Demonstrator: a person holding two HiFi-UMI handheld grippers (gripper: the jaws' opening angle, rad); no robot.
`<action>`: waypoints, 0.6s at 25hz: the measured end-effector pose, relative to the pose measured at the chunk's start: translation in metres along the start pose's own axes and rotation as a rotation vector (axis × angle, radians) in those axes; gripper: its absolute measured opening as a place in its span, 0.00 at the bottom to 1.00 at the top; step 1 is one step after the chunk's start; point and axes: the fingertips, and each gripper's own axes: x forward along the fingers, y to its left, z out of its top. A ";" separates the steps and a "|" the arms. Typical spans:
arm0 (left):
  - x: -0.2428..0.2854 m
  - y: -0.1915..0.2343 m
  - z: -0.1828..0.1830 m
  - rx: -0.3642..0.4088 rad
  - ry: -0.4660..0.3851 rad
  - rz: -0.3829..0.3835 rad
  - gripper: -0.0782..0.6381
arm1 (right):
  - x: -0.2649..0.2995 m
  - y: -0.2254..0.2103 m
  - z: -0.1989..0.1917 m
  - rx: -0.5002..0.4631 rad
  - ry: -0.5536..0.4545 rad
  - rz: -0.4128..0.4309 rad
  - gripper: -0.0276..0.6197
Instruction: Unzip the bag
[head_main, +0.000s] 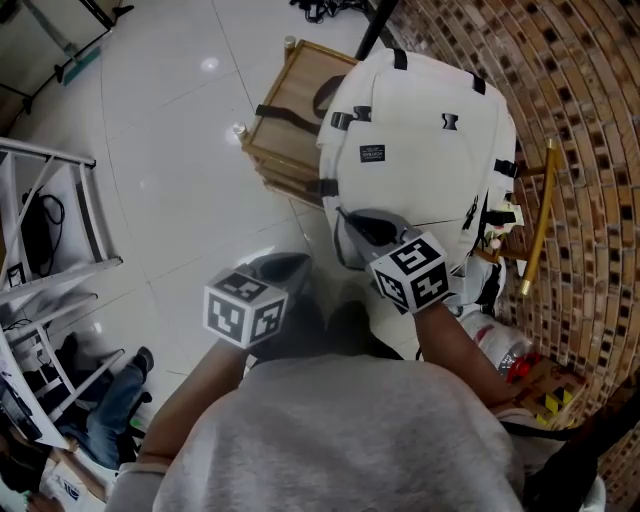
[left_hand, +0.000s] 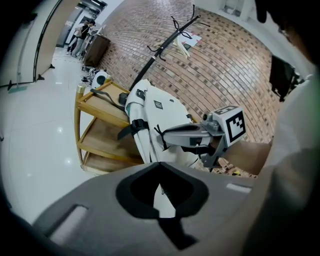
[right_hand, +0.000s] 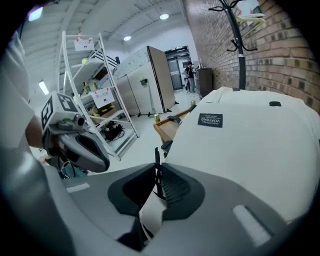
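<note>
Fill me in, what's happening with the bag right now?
A person is working on a white backpack that sits on a wooden cart by the brick wall. The right claw is closed on a thin black tab, likely the zipper pull, at the bag's edge. The left claw is shut and empty, held off to the side of the bag.
</note>
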 end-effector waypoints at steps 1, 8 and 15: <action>0.005 -0.002 0.001 0.014 0.010 -0.004 0.11 | -0.004 -0.001 0.001 0.015 -0.009 0.008 0.09; 0.046 -0.016 0.003 0.084 0.079 -0.058 0.23 | -0.028 -0.001 0.001 0.081 -0.054 0.063 0.09; 0.082 -0.018 0.002 0.092 0.138 -0.095 0.29 | -0.046 -0.005 -0.003 0.149 -0.096 0.104 0.09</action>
